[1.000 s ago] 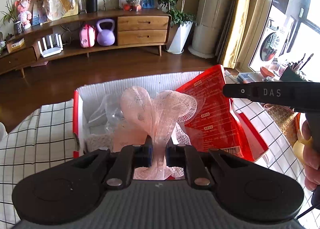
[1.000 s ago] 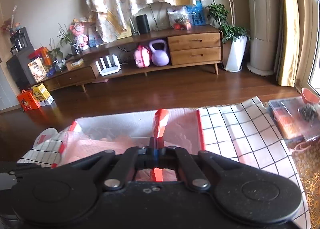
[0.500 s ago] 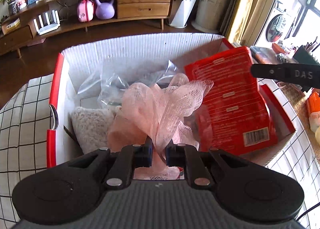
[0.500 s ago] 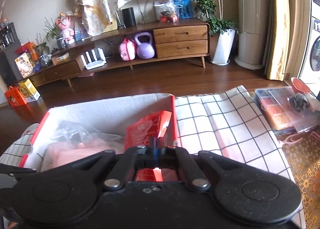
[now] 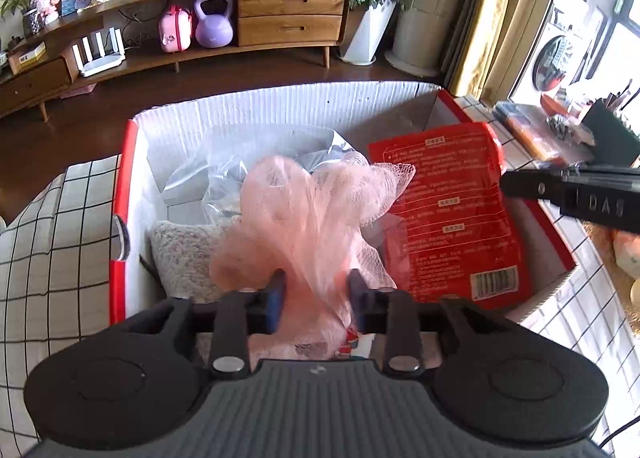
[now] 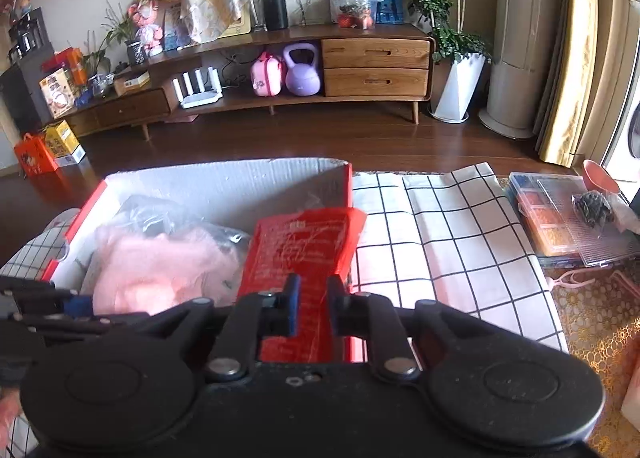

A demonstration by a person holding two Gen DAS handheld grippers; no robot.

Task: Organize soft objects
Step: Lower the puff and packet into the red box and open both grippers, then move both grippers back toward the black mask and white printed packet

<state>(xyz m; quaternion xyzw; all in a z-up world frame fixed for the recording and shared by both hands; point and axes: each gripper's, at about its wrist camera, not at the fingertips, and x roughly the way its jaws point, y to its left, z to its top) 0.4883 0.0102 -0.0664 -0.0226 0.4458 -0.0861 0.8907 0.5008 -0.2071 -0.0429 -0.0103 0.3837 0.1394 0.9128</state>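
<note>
A red and white cardboard box [image 5: 132, 162] stands on the checked tablecloth. In it lie a pink mesh bath puff [image 5: 304, 214], a grey fluffy pad [image 5: 184, 254], a clear plastic bag [image 5: 240, 174] and a red packet [image 5: 452, 214]. My left gripper [image 5: 316, 294] is open over the box, its jaws either side of the puff. My right gripper [image 6: 312, 294] is open, the red packet [image 6: 304, 242] lying between and beyond its jaws at the box's right end. The puff shows in the right wrist view [image 6: 160, 266] too.
The box [image 6: 224, 186] sits at the table's far edge. Right of it lies bare checked cloth [image 6: 452, 234], then plastic organiser cases [image 6: 560, 218]. My right gripper shows in the left wrist view [image 5: 576, 194] above the box's right side. Wooden floor and a sideboard lie beyond.
Both grippers have opened. The puff and the red packet, held above the box before, now rest inside it. Both grippers came lower over the box.
</note>
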